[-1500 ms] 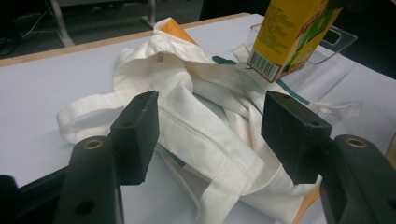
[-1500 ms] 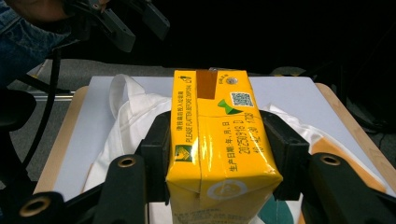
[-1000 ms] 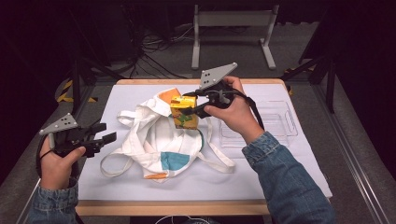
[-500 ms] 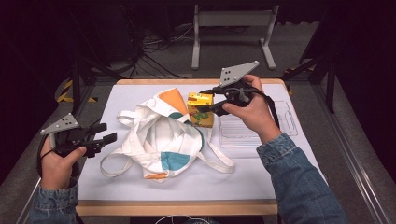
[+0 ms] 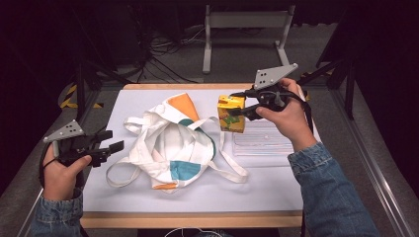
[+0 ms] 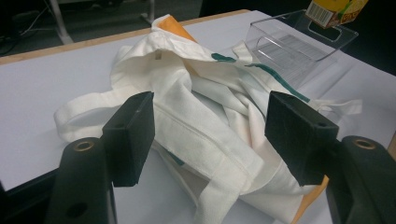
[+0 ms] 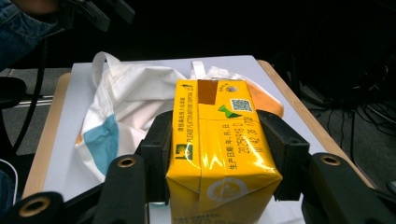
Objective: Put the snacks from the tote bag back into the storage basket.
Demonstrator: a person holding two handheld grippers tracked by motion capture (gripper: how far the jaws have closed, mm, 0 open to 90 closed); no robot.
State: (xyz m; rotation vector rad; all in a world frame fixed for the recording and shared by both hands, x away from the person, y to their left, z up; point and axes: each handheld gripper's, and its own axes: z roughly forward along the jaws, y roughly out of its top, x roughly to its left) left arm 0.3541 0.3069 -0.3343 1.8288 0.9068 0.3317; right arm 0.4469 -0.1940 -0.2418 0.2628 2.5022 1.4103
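A yellow drink carton (image 5: 231,118) hangs upright above the table, between the bag and the clear tray, with my right gripper (image 5: 236,104) shut on it. In the right gripper view both pads (image 7: 156,144) press on the carton's (image 7: 219,149) sides. A white cloth tote bag (image 5: 168,145) with orange and teal patches lies crumpled in the middle of the mat. My left gripper (image 5: 114,139) rests open at the bag's left, apart from it. Its jaws have just been opening, with nothing between them; the bag (image 6: 205,93) lies beyond them.
A clear plastic tray (image 5: 264,140) sits on the white mat (image 5: 267,182) right of the bag, also seen in the left gripper view as the tray (image 6: 299,51). The bag's loose handles trail towards the front. A wooden edge borders the table; cables and a metal stand lie behind.
My right gripper has carried the carton to the right, away from above the bag towards the clear tray. The left hand has stayed where it was.
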